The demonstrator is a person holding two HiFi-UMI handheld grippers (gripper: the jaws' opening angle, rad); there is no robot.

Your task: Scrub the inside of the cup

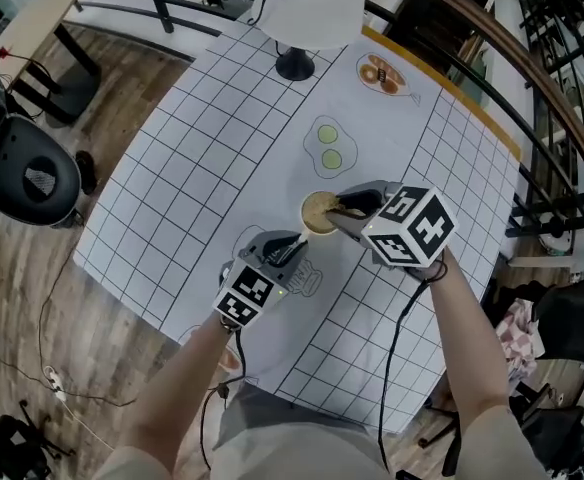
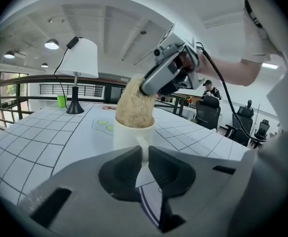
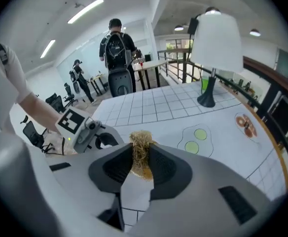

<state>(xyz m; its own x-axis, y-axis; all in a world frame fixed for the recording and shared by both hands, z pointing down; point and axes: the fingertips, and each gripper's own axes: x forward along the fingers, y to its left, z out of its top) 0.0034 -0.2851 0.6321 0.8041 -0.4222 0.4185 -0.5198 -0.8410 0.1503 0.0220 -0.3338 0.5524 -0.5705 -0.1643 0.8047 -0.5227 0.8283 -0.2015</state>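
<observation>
A white cup (image 1: pixel 310 224) stands upright on the gridded white mat (image 1: pixel 202 168); a tan fibrous scrubber (image 1: pixel 321 208) fills its mouth. My left gripper (image 1: pixel 294 245) is shut on the cup's handle (image 2: pixel 143 149), and the cup body (image 2: pixel 131 135) rises just beyond the jaws in the left gripper view. My right gripper (image 1: pixel 342 208) comes in from the right, shut on the scrubber (image 3: pixel 141 154) and pressing it down into the cup. The left gripper view has the scrubber (image 2: pixel 134 107) bulging above the rim under the right gripper (image 2: pixel 171 75). The cup's inside is hidden.
A white lamp (image 1: pixel 307 18) stands at the table's far end. Printed pictures of green eggs (image 1: pixel 330 146) and food (image 1: pixel 382 73) lie beyond the cup. A black office chair (image 1: pixel 32 178) sits on the floor at left. A railing (image 1: pixel 562 118) runs along the right.
</observation>
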